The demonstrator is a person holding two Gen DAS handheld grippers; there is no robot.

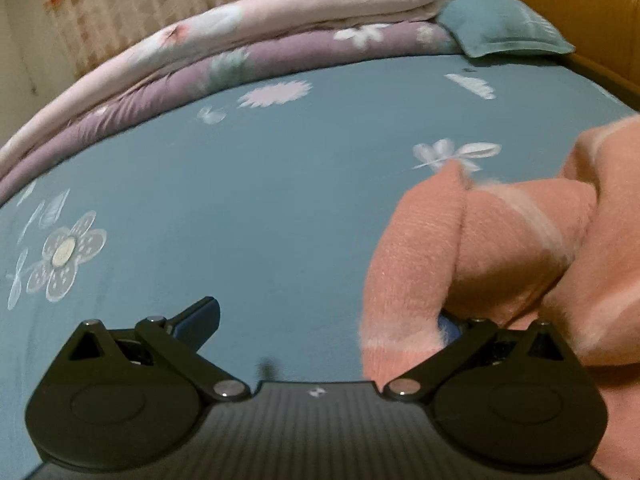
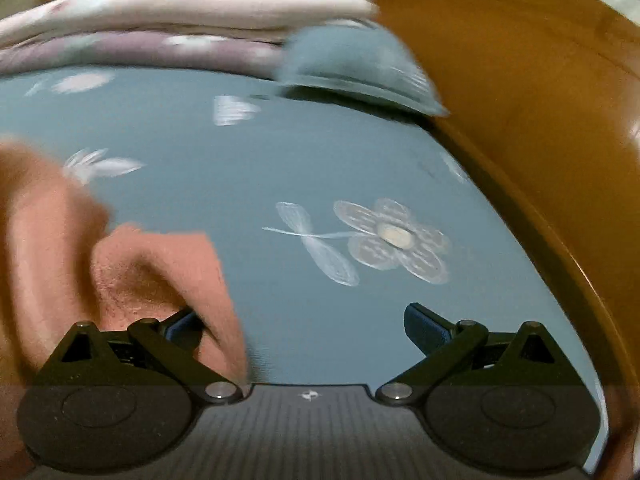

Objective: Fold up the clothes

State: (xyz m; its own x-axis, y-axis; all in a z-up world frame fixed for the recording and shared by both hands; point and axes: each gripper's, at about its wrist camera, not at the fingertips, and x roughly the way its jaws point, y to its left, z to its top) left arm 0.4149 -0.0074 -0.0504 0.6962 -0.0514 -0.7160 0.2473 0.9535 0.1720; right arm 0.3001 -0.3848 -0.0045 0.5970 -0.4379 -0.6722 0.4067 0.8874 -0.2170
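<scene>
Teal floral bedsheet [image 1: 260, 200] fills both my views, with folded quilts [image 1: 240, 40] and a pillow [image 1: 500, 24] stacked at the far edge beside a wooden bed frame [image 2: 540, 100]. My left claw [image 1: 326, 320] and right claw [image 2: 304, 328] are both spread wide, each with one finger buried under the salmon-pink garment [image 1: 500, 260], which hangs bunched between them. It looks soft, fuzzy and light, likely to sag, so I'd pinch it at an edge or hem.

Bedroom: bed [image 1: 280, 184], folded quilts [image 1: 240, 40]
</scene>
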